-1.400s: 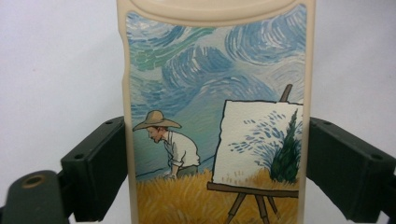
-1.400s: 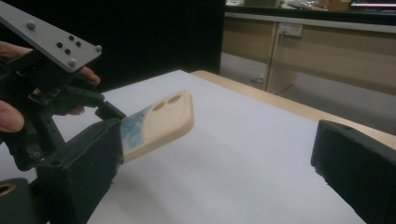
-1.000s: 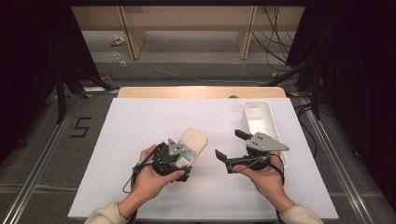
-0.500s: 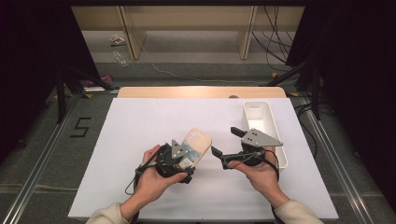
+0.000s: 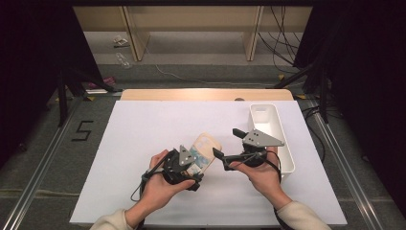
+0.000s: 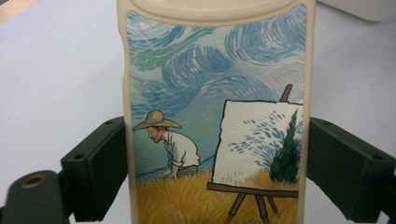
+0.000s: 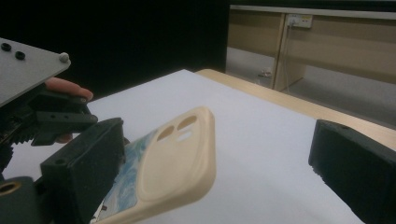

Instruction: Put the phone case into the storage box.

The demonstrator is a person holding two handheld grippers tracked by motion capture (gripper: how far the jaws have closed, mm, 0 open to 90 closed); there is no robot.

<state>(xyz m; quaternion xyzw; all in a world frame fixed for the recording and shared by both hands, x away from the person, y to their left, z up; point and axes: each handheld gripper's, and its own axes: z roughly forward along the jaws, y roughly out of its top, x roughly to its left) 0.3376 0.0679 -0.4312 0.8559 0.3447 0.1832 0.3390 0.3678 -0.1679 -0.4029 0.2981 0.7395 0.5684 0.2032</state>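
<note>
Left gripper [image 5: 191,160] clamps the phone case [image 5: 205,149]; right gripper [image 5: 225,146] gapes beside the white bin [image 5: 275,139].

Colours: cream phone case [image 6: 215,116], white desk [image 5: 143,129]
Case print: blue swirled sky, yellow field, straw-hatted painter, easel. White bin [image 5: 266,115] far right; black jaws.

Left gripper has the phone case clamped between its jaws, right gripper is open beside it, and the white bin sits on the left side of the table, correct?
Not quite: the white bin sits on the right side of the table, as the high view shows. The rest holds: the left gripper clamps the phone case, and the right gripper is open beside it.
</note>
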